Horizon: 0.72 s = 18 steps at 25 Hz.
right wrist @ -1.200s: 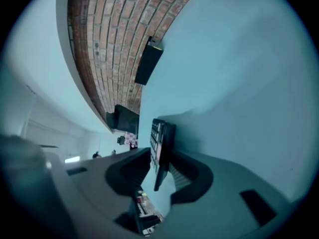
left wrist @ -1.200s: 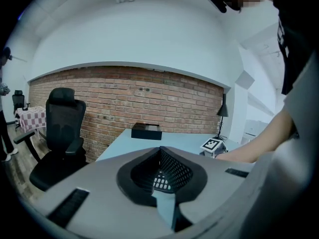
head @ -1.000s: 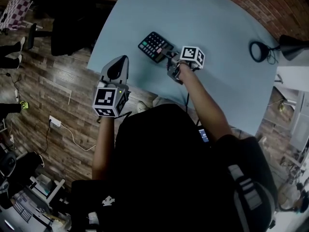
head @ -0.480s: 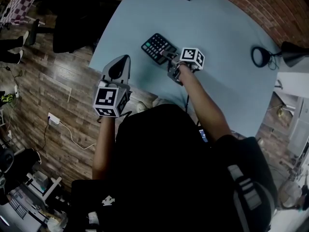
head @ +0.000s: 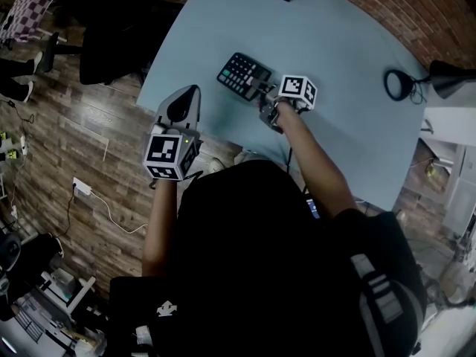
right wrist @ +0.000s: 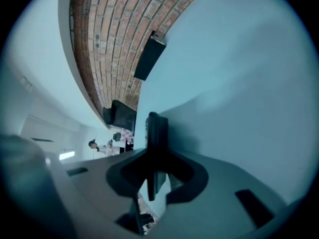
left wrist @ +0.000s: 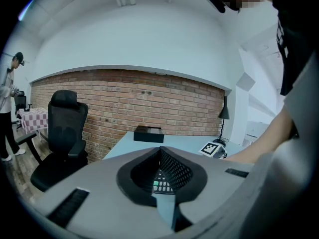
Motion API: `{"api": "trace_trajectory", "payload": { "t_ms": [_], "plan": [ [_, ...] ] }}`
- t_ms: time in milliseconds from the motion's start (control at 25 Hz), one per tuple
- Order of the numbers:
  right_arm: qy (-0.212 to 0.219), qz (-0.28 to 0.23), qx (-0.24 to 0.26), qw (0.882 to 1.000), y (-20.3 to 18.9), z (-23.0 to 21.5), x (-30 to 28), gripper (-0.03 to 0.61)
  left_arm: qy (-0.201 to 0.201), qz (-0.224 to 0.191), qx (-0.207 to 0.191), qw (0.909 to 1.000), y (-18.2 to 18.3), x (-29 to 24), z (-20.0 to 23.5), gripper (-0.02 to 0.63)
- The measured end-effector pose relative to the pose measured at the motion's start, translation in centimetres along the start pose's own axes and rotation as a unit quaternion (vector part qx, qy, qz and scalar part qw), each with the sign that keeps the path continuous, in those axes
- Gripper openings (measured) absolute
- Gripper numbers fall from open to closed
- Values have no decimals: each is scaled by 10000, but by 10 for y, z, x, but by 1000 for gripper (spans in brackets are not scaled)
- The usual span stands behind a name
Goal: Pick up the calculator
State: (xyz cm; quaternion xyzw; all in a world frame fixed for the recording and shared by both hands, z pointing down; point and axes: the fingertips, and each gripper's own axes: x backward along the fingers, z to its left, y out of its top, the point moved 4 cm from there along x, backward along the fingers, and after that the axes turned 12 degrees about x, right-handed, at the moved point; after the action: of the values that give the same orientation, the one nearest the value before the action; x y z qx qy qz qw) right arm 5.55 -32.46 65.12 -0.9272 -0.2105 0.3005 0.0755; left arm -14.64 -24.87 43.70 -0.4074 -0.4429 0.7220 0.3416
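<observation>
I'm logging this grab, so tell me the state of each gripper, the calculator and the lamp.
Right gripper: shut on the calculator's near edge.
Left gripper: shut, empty.
Calculator: keys up, clamped; cannot tell whether it has left the table.
Lamp: looks unlit.

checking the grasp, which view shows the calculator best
The head view: the calculator shows face up, almost whole, with the right gripper closed on one end. The right gripper view shows it only edge-on, a dark slab between the jaws. The left gripper view catches only a few keys, low in the picture.
</observation>
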Motion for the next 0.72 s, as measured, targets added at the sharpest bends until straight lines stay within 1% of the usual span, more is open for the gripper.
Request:
{"api": "trace_trajectory", "payload": {
  "t_ms": [120, 280, 400, 560, 720],
  "plan": [
    [-38, -164, 230, 9996, 2, 5, 6, 86, -28, -4, -10, 10000, -1, 3, 1, 11],
    [-88, -227, 794, 9965, 6, 19, 10, 86, -70, -16, -16, 10000, -1, 8, 2, 11],
    [-36, -314, 1002, 9945, 7, 32, 13, 84, -110, -31, -25, 9999, -1, 11, 1, 11],
    [68, -870, 1082, 9903, 13, 45, 22, 78, -177, -64, -28, 9998, -1, 16, 1, 11],
    [441, -1375, 1215, 9820, 19, 64, 35, 78, -225, -109, -4, 9997, -3, 24, 2, 11]
  ]
}}
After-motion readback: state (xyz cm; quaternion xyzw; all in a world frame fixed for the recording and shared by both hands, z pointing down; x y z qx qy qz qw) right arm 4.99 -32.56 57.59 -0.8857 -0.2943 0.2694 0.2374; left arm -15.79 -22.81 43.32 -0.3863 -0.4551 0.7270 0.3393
